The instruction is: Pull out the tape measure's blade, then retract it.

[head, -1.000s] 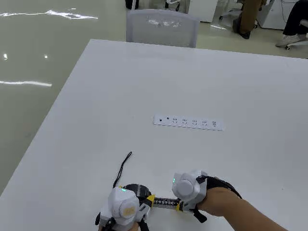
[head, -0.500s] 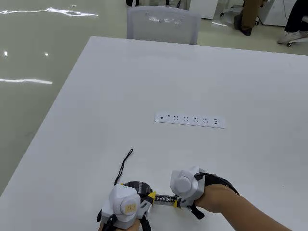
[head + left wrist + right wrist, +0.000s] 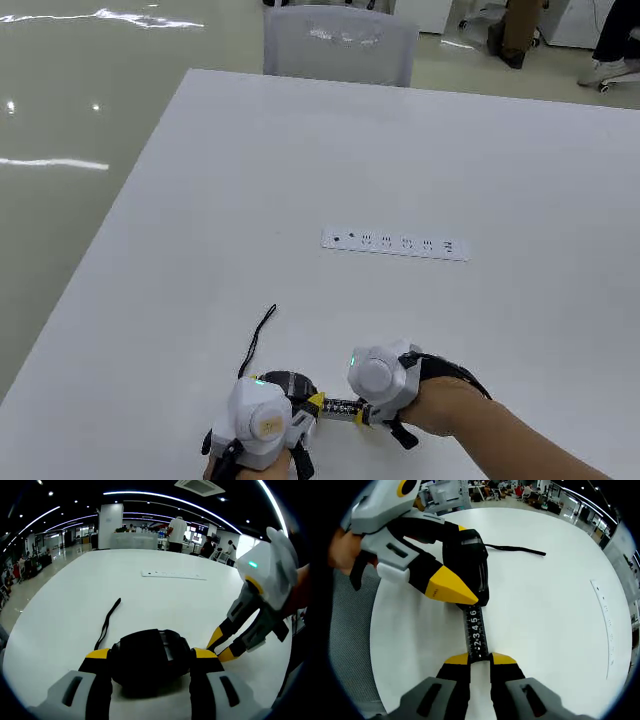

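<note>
The right gripper [image 3: 479, 657] has moved closer to the case than a second ago, so less blade [image 3: 475, 630] shows. It is pinched on the blade's end, beside printed numerals 2 to 6. The left gripper [image 3: 151, 655] clamps the black tape measure case [image 3: 465, 555] at its sides, low on the white bench [image 3: 400, 150]. The case looks rigid and grippy, the blade thin, springy and likely to snap back, so hold its tip. A limp wrist strap [image 3: 515, 549] trails beyond, then a power strip [image 3: 395, 243] and a chair [image 3: 340, 45].
</note>
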Motion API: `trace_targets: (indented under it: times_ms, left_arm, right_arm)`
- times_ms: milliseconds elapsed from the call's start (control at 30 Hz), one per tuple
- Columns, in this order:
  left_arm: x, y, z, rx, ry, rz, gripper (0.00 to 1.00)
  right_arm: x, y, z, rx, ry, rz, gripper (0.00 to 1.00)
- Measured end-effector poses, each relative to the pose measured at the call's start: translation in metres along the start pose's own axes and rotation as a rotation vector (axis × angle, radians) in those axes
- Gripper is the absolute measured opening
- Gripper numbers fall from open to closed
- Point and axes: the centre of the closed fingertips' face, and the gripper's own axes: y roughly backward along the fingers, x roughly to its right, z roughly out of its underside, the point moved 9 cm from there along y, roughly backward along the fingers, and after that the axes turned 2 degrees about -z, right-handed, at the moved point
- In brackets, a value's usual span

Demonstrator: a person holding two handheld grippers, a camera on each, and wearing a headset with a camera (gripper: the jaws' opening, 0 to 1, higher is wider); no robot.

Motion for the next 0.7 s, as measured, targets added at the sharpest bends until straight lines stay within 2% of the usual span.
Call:
trace_targets:
  times_ms: [133, 400, 700]
  left_arm:
    - [0.002, 0.004, -0.003, 0.0, 0.001, 0.0, 0.58]
    - [0.001, 0.003, -0.001, 0.002, 0.001, 0.0, 0.58]
    - [0.001, 0.005, -0.003, 0.003, 0.003, 0.003, 0.58]
  right_arm:
    - [0.001, -0.001, -0.001, 0.004, 0.002, -0.002, 0.14]
    - [0.001, -0.004, -0.005, 0.006, 0.012, -0.004, 0.14]
    - [-0.001, -0.001, -0.01, 0.032, 0.009, -0.018, 0.13]
